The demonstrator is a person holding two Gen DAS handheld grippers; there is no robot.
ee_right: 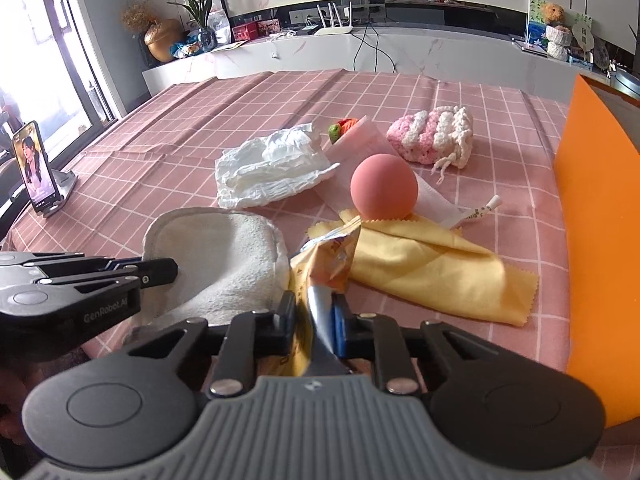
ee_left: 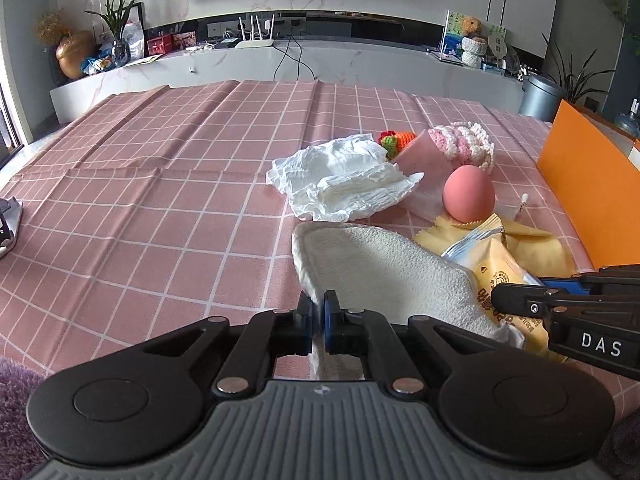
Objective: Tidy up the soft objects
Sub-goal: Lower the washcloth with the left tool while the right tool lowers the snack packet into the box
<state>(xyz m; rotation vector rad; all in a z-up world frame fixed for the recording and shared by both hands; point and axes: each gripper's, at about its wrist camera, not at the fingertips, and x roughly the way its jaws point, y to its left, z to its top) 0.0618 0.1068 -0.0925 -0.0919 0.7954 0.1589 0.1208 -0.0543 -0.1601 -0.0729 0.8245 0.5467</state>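
Pink checked tablecloth under soft clutter; marble TV console behind

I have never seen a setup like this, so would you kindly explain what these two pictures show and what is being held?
No robot is here: a person carries a two-fingered clamp in each hand, and a wide-angle camera on each looks along its fingers. One picture comes from the left clamp, the other from the right.

The left hand-held gripper is shut on the edge of a white terry cloth. The right hand-held gripper is shut on a yellow snack packet.

On the pink checked tablecloth also lie a crumpled white tissue, a pink ball, a yellow cloth, a pink-and-white crocheted pouch and a phone on a stand. An orange board stands on the right.
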